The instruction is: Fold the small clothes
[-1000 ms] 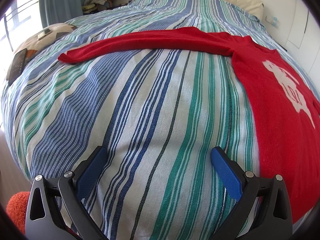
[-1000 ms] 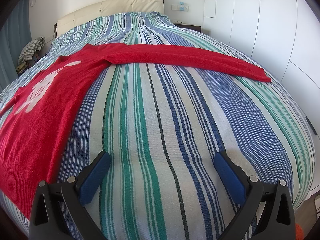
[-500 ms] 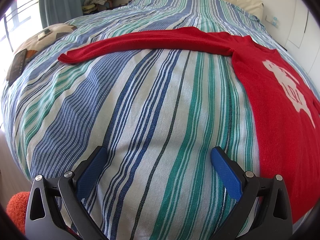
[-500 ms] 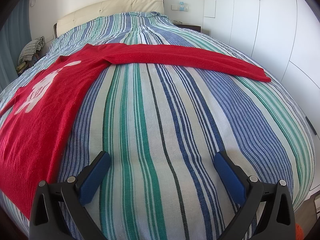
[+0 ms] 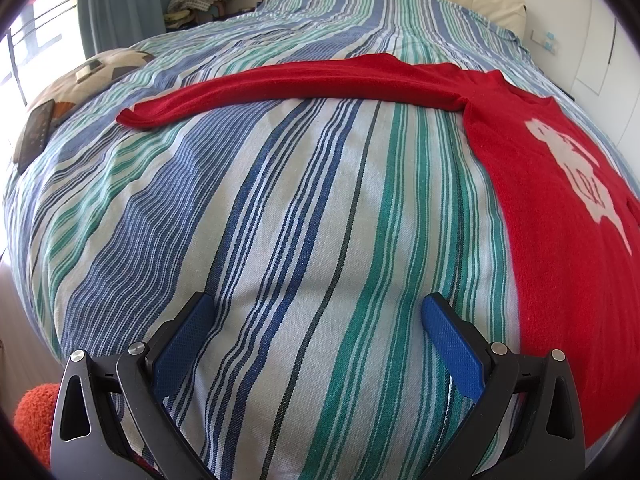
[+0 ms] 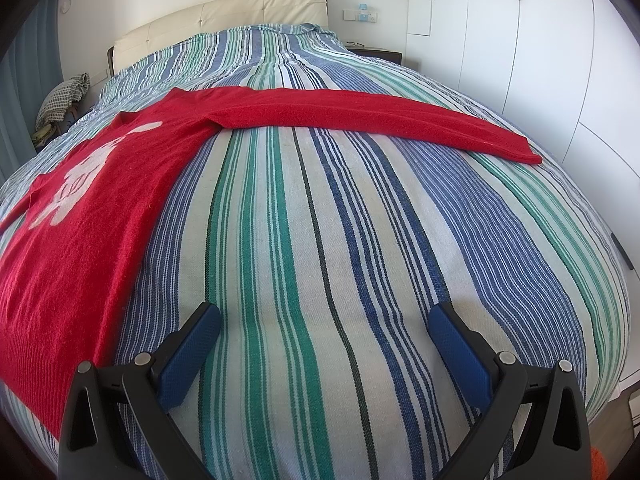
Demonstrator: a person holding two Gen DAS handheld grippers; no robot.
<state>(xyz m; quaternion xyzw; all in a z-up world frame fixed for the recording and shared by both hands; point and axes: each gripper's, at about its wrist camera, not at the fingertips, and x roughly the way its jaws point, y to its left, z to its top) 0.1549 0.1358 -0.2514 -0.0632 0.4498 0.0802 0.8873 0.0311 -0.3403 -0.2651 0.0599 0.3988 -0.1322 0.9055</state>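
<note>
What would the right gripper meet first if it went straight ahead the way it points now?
Probably the striped bedspread: the open right gripper points along bare cover. The red sweater's sleeve lies further ahead; depth is uncertain.

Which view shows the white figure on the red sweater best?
Left wrist view: the white figure on the red sweater appears larger and sharper. Right wrist view shows it smaller, stretched near the left edge.

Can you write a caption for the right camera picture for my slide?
Open right gripper hovers over a striped bedspread, with a red sweater spread flat, one sleeve stretched out.
</note>
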